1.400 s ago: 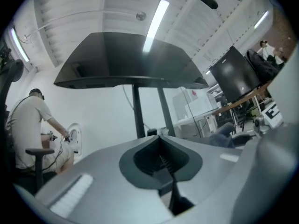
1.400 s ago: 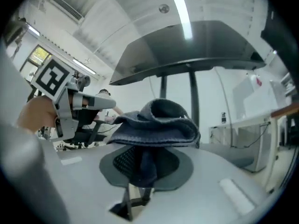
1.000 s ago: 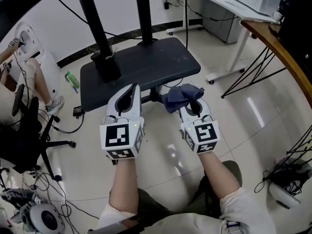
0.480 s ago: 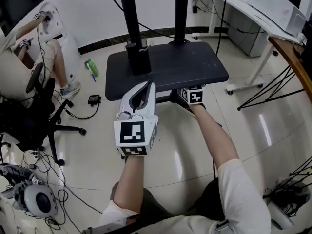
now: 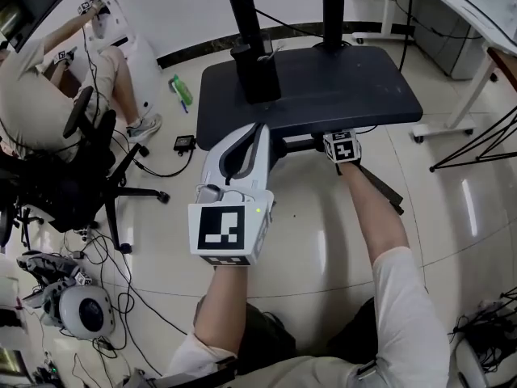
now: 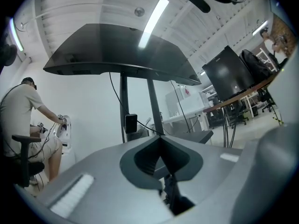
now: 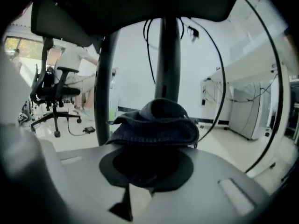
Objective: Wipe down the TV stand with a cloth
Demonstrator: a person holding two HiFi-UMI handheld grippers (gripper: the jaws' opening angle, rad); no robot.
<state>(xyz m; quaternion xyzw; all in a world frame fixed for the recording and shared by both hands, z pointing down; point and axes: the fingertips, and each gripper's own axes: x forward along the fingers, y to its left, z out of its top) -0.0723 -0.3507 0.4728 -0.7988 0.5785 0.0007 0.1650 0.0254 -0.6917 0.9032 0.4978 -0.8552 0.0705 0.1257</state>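
The TV stand's black base plate (image 5: 323,87) lies on the floor ahead, with two black posts (image 5: 250,39) rising from it. My right gripper reaches under the plate's front edge, so only its marker cube (image 5: 342,145) shows in the head view. In the right gripper view, that gripper (image 7: 152,146) is shut on a dark blue cloth (image 7: 156,122), bunched over the jaw tips, beneath the plate's dark underside (image 7: 140,3). My left gripper (image 5: 260,129) hovers at the plate's front left edge. Its jaws meet at the tip (image 6: 160,138) with nothing between them.
A black office chair (image 5: 81,176) and a seated person (image 5: 32,79) are at the left, with cables (image 5: 97,249) on the tiled floor. A green bottle (image 5: 182,90) lies left of the plate. White desk legs (image 5: 460,95) and thin black tripod legs (image 5: 485,132) stand at the right.
My right gripper has carried the cloth forward from in front of the plate to underneath its front edge. The left gripper stays shut and has come nearer the plate's front left edge.
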